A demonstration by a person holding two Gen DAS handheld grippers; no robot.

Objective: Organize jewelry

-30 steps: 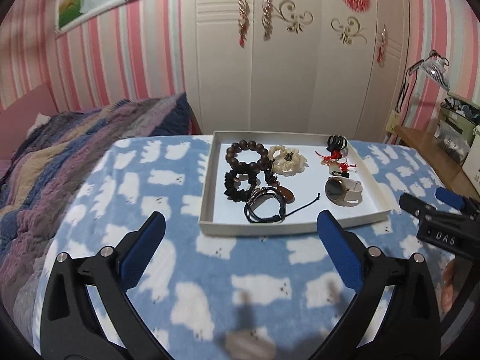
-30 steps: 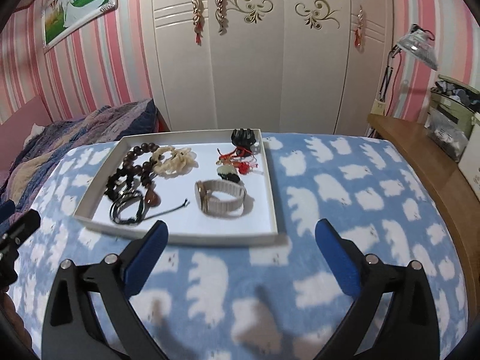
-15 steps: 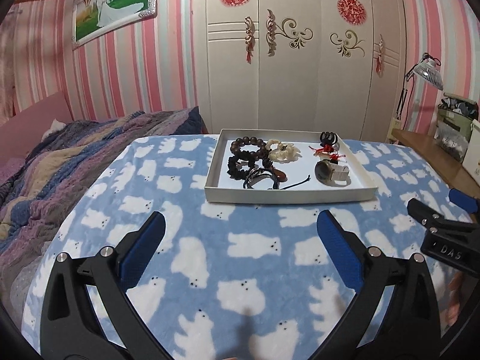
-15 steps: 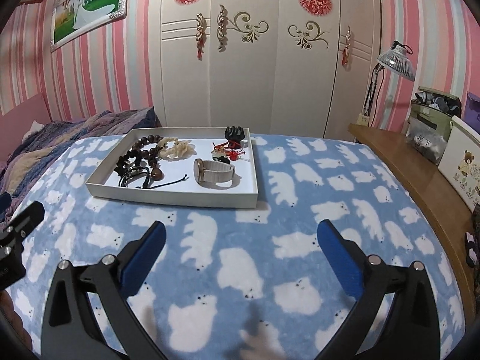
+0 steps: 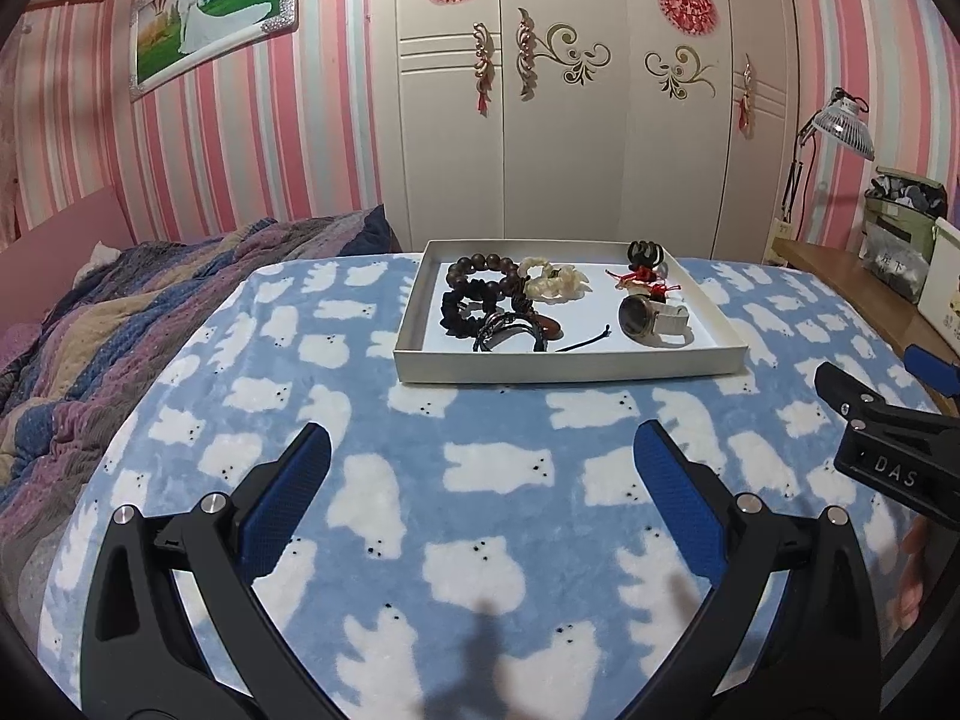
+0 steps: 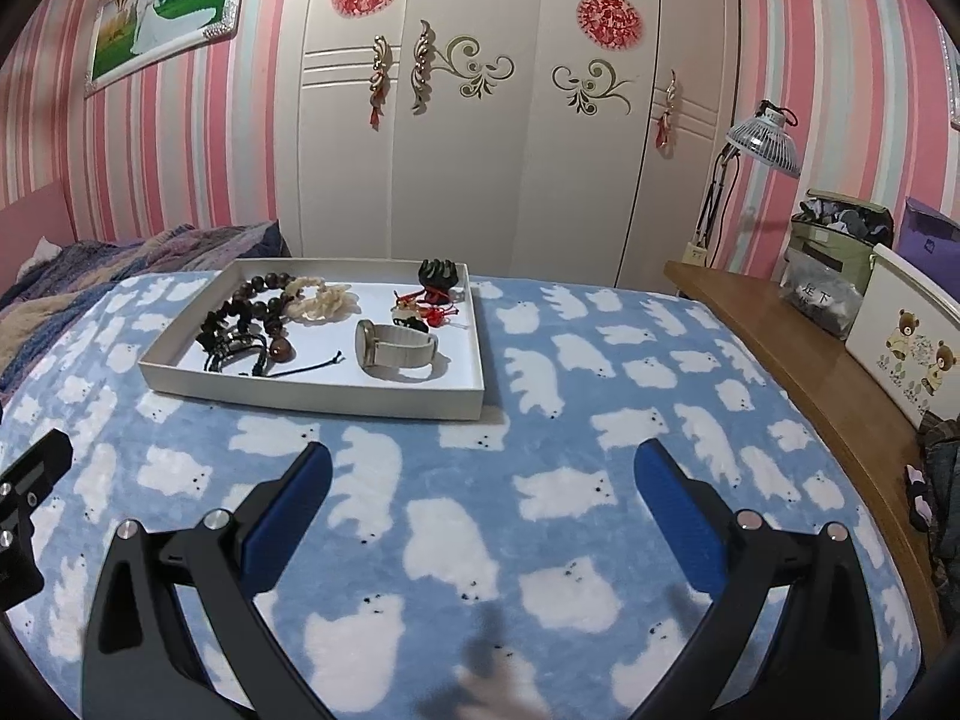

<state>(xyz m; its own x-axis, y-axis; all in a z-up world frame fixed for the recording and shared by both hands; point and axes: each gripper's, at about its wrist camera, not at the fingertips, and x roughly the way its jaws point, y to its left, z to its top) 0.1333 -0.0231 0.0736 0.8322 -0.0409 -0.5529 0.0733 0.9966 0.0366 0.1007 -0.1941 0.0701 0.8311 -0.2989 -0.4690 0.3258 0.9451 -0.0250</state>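
Toward the blanket's (image 5: 480, 468) far edge, the left wrist view shows one tray (image 5: 570, 367) holding one watch (image 5: 651, 319) and several bracelets (tangled, uncountable); left gripper (image 5: 480, 468) spread, empty. Right wrist view: right gripper (image 6: 483, 471) likewise spread, well short of the tray.

- One tray (image 5: 570, 367)
- One watch (image 5: 651, 319)
- One dark wooden bead bracelet (image 5: 486, 276)
- One cream bracelet (image 5: 555, 282)
- One black hair claw (image 5: 643, 252)
- Two grippers: left (image 5: 480, 468), right (image 6: 483, 480)
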